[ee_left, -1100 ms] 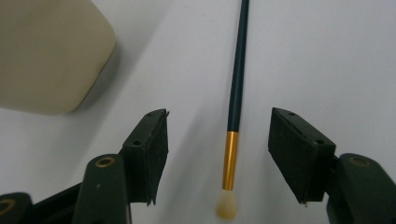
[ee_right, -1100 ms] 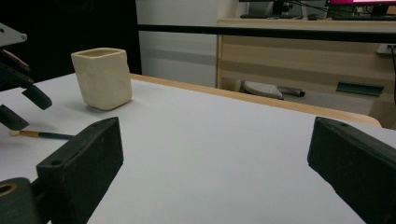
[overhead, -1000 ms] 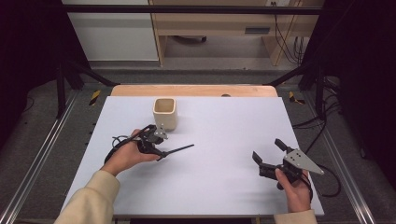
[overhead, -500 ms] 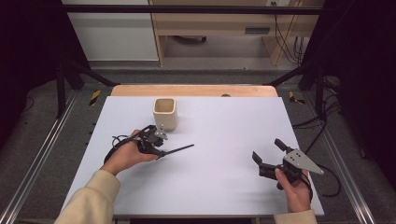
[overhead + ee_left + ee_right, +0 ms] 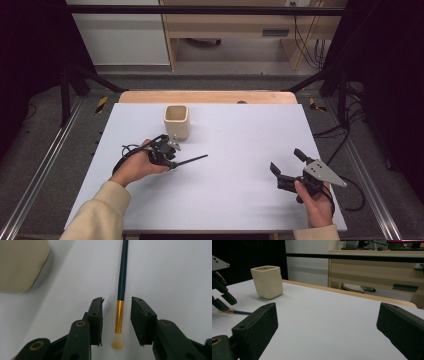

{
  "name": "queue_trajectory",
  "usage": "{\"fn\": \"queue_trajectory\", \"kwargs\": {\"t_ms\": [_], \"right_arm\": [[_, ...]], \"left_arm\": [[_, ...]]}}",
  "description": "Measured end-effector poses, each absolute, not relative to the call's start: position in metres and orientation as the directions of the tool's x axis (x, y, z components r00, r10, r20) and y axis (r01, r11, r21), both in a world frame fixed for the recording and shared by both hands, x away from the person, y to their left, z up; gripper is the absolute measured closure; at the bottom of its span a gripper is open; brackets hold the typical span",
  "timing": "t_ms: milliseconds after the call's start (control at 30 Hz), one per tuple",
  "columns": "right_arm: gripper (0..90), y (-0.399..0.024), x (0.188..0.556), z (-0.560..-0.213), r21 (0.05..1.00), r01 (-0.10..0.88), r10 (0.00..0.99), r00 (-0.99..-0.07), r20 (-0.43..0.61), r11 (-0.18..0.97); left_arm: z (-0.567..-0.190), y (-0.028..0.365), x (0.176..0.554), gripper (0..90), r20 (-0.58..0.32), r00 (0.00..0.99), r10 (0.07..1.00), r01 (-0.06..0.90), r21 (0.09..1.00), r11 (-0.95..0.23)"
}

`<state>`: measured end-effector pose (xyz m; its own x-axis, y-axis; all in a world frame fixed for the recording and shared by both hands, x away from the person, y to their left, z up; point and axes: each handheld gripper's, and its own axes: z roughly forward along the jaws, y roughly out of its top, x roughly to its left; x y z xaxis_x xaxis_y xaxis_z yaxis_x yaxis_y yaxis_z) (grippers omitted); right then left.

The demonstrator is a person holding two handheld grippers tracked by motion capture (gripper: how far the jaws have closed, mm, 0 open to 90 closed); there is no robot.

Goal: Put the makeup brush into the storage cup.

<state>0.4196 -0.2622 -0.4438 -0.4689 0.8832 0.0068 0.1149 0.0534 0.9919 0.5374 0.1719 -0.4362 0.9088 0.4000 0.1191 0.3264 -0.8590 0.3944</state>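
The left gripper [image 5: 117,322] stands low over the white table [image 5: 240,150], and its jaws have just been closing around a thin paintbrush with dark green handle, gold metal ferrule and pale bristle tip [image 5: 119,317]. The pads [image 5: 96,320] do not touch it yet. The brush lies flat, near the cream square ceramic cup [image 5: 176,121]. It seems light, stiff and rather smooth, so it may roll; the ferrule is a good place to hold, not the soft bristles. The right gripper [image 5: 292,167] rests wide open, holding nothing.
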Motion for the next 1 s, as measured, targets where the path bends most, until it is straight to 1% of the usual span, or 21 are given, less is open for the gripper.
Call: {"fn": "queue_trajectory", "kwargs": {"t_ms": [233,600,867,1000], "right_arm": [[4.0,-0.262,0.419,-0.443,0.992,0.115,0.884,-0.468,0.008,0.052],[4.0,-0.263,0.419,-0.443,0.992,0.115,0.884,-0.467,0.011,0.048],[4.0,-0.263,0.419,-0.443,0.992,0.120,0.884,-0.466,0.014,0.047],[4.0,-0.263,0.419,-0.443,0.992,0.115,0.884,-0.467,0.011,0.048]], "left_arm": [[-0.437,0.173,0.536,65.6,0.115,0.908,0.404,0.325,0.415,-0.850],[-0.445,0.163,0.539,69.1,0.123,0.914,0.386,0.312,0.394,-0.864],[-0.445,0.166,0.539,73.6,0.117,0.911,0.395,0.323,0.391,-0.862],[-0.446,0.166,0.539,74.5,0.110,0.911,0.397,0.327,0.394,-0.859]]}}
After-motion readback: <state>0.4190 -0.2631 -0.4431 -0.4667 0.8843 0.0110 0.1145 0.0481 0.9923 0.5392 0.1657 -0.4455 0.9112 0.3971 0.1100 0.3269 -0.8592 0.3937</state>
